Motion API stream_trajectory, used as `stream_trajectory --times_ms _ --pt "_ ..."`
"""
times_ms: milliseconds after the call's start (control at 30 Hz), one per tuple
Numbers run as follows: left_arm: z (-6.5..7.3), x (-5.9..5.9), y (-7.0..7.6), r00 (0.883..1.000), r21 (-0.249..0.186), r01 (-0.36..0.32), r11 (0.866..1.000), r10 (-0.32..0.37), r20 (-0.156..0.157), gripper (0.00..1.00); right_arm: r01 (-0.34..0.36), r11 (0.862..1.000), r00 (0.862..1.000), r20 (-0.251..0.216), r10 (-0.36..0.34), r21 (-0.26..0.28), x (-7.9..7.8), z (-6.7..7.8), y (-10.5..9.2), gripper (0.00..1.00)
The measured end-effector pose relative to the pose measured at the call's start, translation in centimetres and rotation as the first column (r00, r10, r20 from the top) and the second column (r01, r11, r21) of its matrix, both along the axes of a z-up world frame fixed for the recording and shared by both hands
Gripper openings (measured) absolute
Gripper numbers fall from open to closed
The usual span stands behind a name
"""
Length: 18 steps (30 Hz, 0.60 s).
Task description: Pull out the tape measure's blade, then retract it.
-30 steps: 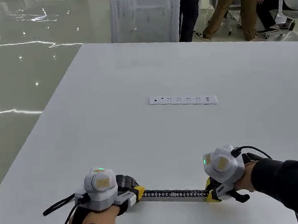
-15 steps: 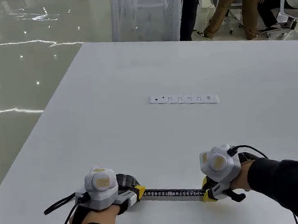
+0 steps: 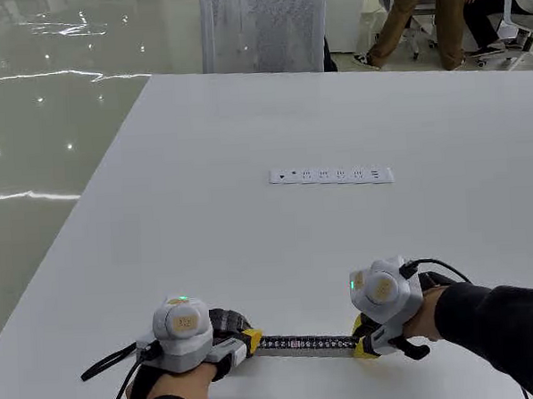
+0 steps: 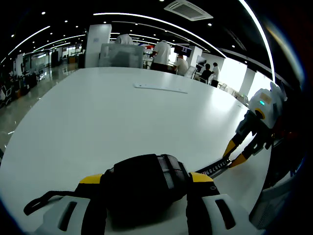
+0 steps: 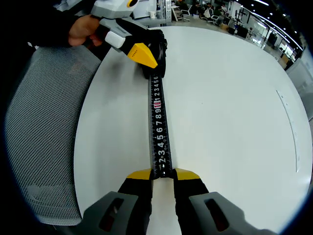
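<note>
Lying flat: dark numbered blade [image 5: 157, 122], blk case [image 4: 143, 185].

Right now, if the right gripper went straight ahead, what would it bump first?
Probably the tape measure's case, held by the left gripper; the right gripper points along the blade toward it.

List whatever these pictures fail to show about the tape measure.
- Tip of the blade: right gripper view, hidden between the right tool's jaws.
- Sides of the case: left gripper view, covered by the left tool.
- Numbers on the blade: head view, too small to read.
</note>
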<state>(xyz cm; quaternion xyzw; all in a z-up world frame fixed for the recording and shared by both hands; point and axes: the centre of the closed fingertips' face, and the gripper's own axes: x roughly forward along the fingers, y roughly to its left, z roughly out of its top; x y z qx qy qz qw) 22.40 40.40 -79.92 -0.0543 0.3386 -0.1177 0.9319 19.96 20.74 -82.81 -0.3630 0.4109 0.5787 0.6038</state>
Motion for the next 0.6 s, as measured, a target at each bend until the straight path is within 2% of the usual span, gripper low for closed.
stream_trajectory --times_ms 600 --pt "0.0 0.0 -0.1 1.000 0.002 0.004 1.000 -0.004 -0.002 0.62 0.013 0.999 1.000 0.001 -0.013 0.031 0.0 0.0 2.1 0.13"
